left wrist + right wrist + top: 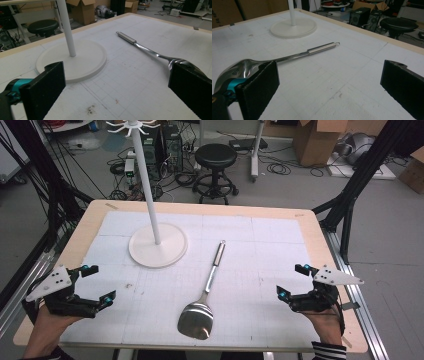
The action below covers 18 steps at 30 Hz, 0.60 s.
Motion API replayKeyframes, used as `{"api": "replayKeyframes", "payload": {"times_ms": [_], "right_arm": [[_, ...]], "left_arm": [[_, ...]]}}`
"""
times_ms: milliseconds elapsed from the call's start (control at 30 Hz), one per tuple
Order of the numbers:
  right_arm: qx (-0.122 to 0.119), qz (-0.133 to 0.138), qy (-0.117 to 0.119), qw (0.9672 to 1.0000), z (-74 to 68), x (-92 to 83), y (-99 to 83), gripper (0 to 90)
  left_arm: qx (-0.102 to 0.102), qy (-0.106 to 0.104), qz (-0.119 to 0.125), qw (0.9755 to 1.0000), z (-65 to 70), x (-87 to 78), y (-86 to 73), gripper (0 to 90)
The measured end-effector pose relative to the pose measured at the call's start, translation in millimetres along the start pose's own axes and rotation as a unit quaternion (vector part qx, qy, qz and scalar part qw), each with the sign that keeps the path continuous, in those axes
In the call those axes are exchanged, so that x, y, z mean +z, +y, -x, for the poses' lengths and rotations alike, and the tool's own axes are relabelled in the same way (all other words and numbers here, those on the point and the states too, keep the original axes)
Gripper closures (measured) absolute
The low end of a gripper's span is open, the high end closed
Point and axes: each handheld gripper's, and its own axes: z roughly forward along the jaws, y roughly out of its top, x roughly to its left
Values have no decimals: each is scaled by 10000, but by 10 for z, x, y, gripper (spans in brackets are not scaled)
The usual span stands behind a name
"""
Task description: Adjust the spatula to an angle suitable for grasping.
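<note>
high view has the steel spatula (202, 302) lying flat at the near middle of the white mat (260, 245), handle aimed far toward the white hook stand (157, 242). nothing looks started: it is untouched. left gripper (99, 285) and right gripper (292, 281) wait well apart at either side, jaws wide and empty.

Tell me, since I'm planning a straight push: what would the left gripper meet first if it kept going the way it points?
Probably nothing soon. The left gripper stands open, aimed over bare mat between the white stand base and the spatula. Its line passes between them toward the table edge, though depth is uncertain.
</note>
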Motion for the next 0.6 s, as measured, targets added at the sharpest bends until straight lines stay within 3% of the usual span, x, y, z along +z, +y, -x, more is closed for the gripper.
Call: {"api": "replayKeyframes", "payload": {"times_ms": [267, 467, 600], "right_arm": [[-95, -63, 287, 9995, -58, 48, 53, 11], [-334, -86, 253, 9991, -143, 7, 179, 11], [-388, -78, 377, 9985, -158, -2, 244, 11]], "left_arm": [[11, -18, -26, 10000, -30, 41, -4, 17], [68, -99, -33, 9999, -5, 61, -5, 17], [72, -103, -59, 9999, -15, 85, -4, 17]]}}
